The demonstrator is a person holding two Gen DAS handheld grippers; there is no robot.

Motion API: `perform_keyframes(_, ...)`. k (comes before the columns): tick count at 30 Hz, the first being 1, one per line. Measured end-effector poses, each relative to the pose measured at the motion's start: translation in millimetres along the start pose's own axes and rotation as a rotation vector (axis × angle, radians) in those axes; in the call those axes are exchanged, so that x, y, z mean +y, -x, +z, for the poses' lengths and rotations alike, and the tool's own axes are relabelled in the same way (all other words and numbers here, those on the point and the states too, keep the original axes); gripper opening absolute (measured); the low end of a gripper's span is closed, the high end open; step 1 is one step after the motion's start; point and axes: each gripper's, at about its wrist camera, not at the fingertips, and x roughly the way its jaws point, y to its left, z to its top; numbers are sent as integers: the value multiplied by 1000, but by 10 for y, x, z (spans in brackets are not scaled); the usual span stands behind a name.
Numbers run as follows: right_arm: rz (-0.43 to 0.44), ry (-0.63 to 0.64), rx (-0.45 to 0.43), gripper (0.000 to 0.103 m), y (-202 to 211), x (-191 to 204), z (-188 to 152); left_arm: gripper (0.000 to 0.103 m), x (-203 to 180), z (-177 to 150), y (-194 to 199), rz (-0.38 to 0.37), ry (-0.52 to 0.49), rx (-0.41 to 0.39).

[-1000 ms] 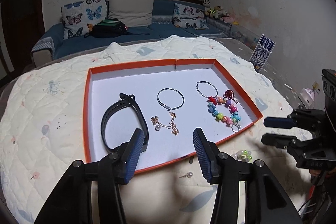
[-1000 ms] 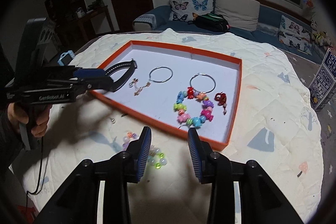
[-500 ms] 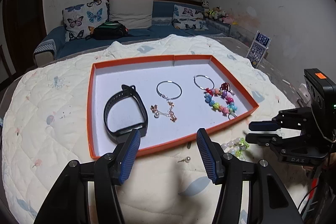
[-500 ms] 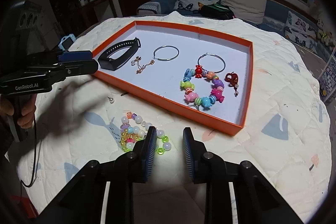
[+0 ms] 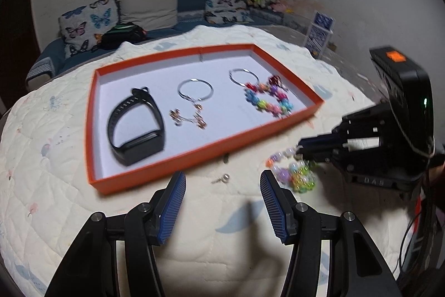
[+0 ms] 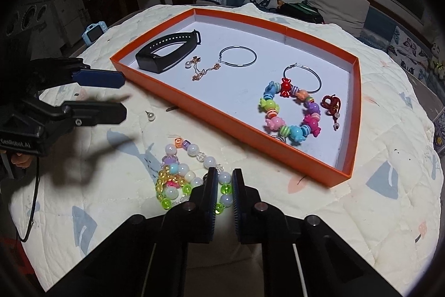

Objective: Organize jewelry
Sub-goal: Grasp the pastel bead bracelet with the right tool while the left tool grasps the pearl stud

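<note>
An orange-rimmed tray (image 6: 233,113) with a white floor is seen lying on a cream quilted cover (image 6: 383,146). Inside the tray, a black fitness band (image 6: 164,50) is placed toward one end, a thin silver hoop (image 6: 237,56) and a fine gold chain with a pearl (image 6: 201,68) are set near the middle, and a second hoop (image 6: 303,75), a multicoloured candy-bead bracelet (image 6: 289,113) and a small dark red charm (image 6: 331,103) are gathered at the other end.

Outside the tray, on the cover just in front of its near rim, a loose beaded bracelet (image 6: 192,171) of white, green, yellow and pastel beads is bunched in a small heap. The right gripper (image 6: 224,180) is brought down onto this heap with its jaws drawn together, and a strand of white and green beads is pinched between the pads. In the left wrist view the same gripper (image 5: 301,155) is shown with its tips closed among the beads (image 5: 294,171), though that part of the picture is blurred.

A single pearl stud (image 6: 151,116) is left on the cover between the tray and the left gripper (image 6: 122,99), with a small dark bit beside the tray rim that cannot be identified. The left gripper is held above the cover with its jaws apart and nothing between them; in its own view (image 5: 222,183) the pearl stud (image 5: 222,178) is framed between the blue pads, which are not touching it
</note>
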Motion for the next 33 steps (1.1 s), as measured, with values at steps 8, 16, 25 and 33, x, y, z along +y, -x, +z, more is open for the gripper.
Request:
perform_keyframes(8, -9, -20, 10, 12, 52, -81, -69, 59, -101, -32, -195, -20, -74, 31)
perform_keyframes(16, -16, -65, 5, 12, 66, -200, -110, 56, -16, 24, -338, -17, -49, 48)
perform_keyframes(25, -18, -67, 0, 12, 52, -190, -100, 42, -19, 9, -369, 26, 61, 56)
perform_keyframes(33, -11, -73, -8, 12, 55, -211, -99, 25, -20, 39, -405, 74, 103, 55)
